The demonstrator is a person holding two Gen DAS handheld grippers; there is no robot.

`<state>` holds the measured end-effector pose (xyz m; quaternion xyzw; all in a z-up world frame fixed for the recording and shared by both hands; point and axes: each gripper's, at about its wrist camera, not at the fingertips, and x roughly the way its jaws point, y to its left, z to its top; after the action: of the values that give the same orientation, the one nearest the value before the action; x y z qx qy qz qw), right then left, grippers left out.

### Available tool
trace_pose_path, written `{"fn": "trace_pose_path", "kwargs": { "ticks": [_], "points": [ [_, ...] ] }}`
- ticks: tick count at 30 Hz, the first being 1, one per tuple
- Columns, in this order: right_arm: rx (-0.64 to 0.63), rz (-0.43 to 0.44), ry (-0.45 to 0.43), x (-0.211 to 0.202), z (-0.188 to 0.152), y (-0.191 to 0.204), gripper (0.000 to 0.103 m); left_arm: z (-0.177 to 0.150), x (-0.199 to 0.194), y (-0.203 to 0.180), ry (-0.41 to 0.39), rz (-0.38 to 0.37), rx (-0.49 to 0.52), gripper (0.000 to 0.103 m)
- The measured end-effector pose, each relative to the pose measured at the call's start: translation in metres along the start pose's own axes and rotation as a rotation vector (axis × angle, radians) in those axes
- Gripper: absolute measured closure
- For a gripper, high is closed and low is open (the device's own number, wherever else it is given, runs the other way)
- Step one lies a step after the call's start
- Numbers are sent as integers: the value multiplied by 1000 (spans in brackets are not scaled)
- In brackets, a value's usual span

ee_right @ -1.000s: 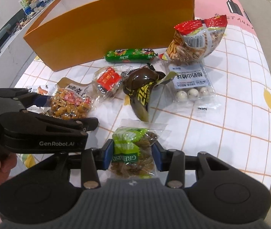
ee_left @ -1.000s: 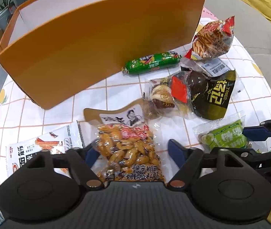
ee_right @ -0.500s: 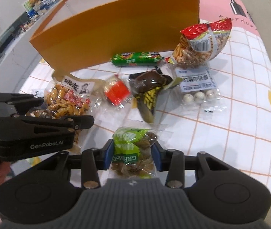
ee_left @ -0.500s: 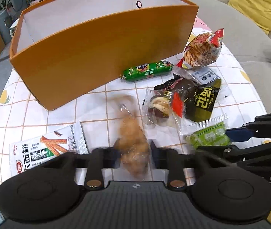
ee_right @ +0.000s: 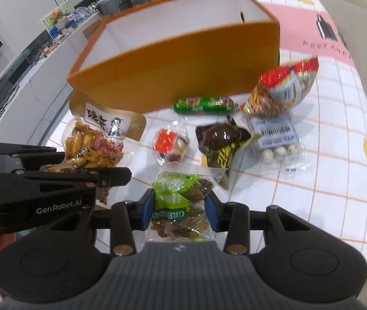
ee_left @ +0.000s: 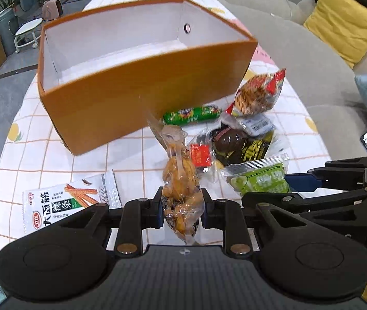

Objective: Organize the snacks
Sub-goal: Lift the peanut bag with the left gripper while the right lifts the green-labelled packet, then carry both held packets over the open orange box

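1. The orange box [ee_left: 142, 98] fills the upper centre of the left wrist view. It stands open-topped on the checked tablecloth [ee_left: 41, 139], and its white interior looks empty where visible.
2. The loose snacks lie right of centre, in front of the box: a red-topped snack bag [ee_left: 258, 93], a green sausage stick [ee_left: 192, 115] just beside the box wall, and a dark packet with yellow lettering [ee_left: 245, 147]. A white noodle-stick packet [ee_left: 64, 206] lies at lower left.
3. The left gripper [ee_left: 182, 208] is clamped on the clear bag of fried beans [ee_left: 181, 180], at bottom centre. The bag's long axis points up the frame toward the box, with its free end raised off the cloth.
4. The right gripper [ee_right: 179, 206] grips the green raisin packet [ee_right: 181, 201] across its width, at bottom centre of the right wrist view.
5. Judgement: the box lies straight up-frame from both loads. The left gripper, nearer the box's open middle, appears better placed to drop first, and each load must clear the near wall.
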<state>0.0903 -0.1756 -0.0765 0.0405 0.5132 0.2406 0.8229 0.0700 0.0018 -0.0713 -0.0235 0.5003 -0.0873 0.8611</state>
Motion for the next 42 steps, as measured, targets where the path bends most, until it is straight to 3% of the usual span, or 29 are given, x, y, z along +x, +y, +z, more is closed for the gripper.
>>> {"fn": "trace_pose_path", "kwargs": {
  "ticks": [12, 23, 35, 42],
  "points": [
    [-17, 17, -122, -33, 36, 12, 64, 42, -36, -3, -112, -12, 6, 75],
    [-65, -26, -232, -45, 101, 12, 64, 107, -41, 3, -181, 16, 31, 75],
    [-160, -136, -261, -11, 180, 17, 64, 156, 1, 32, -93, 75, -6, 75],
    [-231, -212, -194, 28, 205, 13, 64, 169, 37, 47, 11, 108, -21, 75]
  ]
}}
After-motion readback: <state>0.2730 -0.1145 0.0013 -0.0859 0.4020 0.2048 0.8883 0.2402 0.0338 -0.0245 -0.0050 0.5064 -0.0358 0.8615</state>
